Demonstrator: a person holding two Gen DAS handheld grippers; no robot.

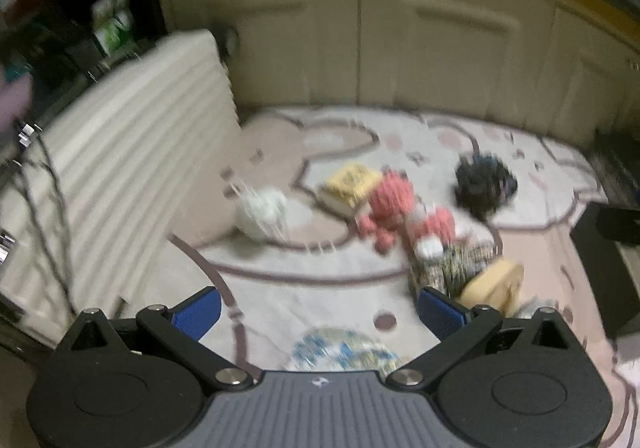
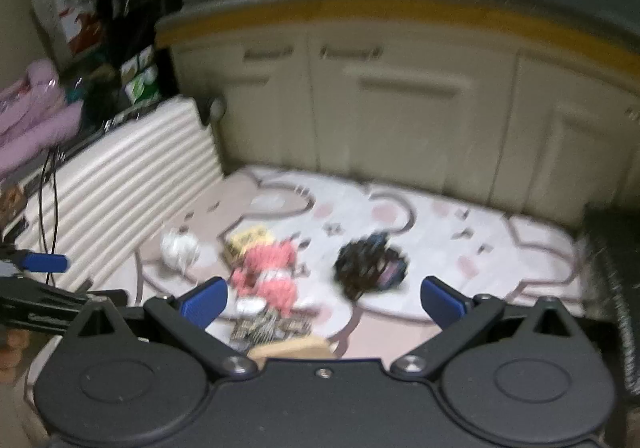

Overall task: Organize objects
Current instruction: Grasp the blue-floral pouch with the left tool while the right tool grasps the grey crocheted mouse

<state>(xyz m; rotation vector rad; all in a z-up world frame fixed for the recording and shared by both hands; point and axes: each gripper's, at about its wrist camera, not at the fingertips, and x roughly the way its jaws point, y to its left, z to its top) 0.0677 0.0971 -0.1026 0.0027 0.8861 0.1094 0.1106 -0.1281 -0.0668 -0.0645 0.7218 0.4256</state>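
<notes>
Both views are blurred. A pile of small things lies on a patterned rug (image 1: 320, 272): a white bundle (image 1: 262, 209), a yellow pack (image 1: 350, 183), a pink knitted toy (image 1: 392, 203), a black tangled bundle (image 1: 482, 179), a patterned packet (image 1: 456, 264) and a tan item (image 1: 494, 284). My left gripper (image 1: 320, 312) is open and empty, above the rug's near part, short of the pile. My right gripper (image 2: 324, 300) is open and empty, with the pink toy (image 2: 268, 276) and the black bundle (image 2: 370, 264) just beyond its fingertips.
A white ribbed panel (image 1: 132, 167) leans at the left. Cream cabinets (image 1: 400, 47) with a yellow top edge close off the back. A blue-and-white patterned item (image 1: 344, 348) lies just under my left gripper. Cluttered shelves (image 2: 112, 27) and pink cloth (image 2: 32, 115) stand at far left.
</notes>
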